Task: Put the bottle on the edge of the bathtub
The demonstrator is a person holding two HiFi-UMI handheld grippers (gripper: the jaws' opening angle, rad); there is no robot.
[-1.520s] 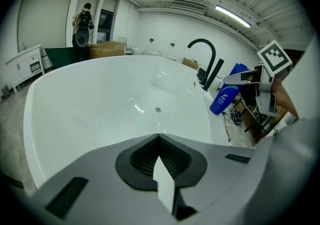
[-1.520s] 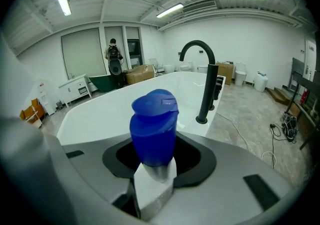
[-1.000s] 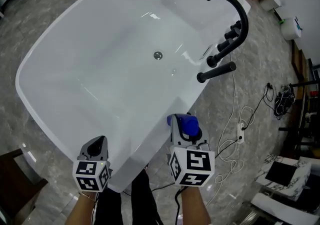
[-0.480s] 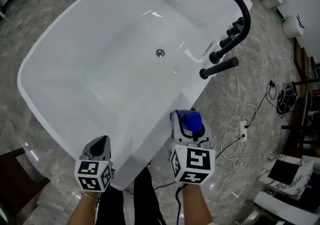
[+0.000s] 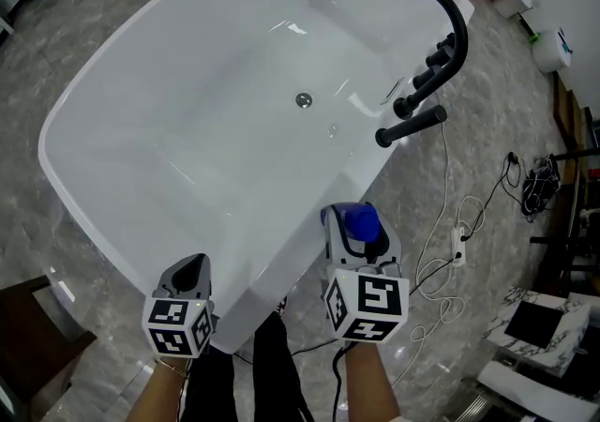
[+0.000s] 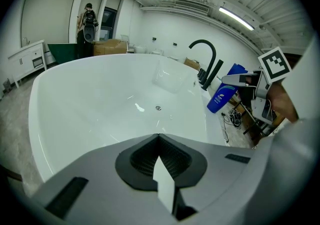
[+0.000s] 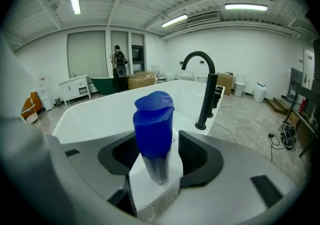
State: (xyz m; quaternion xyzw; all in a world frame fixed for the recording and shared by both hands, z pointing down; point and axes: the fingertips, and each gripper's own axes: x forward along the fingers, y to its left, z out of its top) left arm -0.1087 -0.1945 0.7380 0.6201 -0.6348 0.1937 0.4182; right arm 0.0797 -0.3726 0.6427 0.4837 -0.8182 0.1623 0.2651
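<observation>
**Right claw opening around the bottle on the tub's edge**

The right claw (image 5: pixel 360 240) is opening, its jaws standing clear on either side of the blue bottle (image 7: pixel 153 124). The bottle is standing upright on the near edge of the white bathtub (image 5: pixel 206 101). The left claw (image 5: pixel 187 272) is hovering by the tub's near corner, jaws closed together with nothing between them. A black faucet (image 5: pixel 441 26) is arching over the same rim, farther along.

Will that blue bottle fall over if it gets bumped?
Probably quite easily: the blue bottle is tall and slim, and seems to stand on the narrow bathtub rim. It looks like smooth plastic, so it may slide on the glossy rim. If it is plastic, it likely wouldn't break.
</observation>
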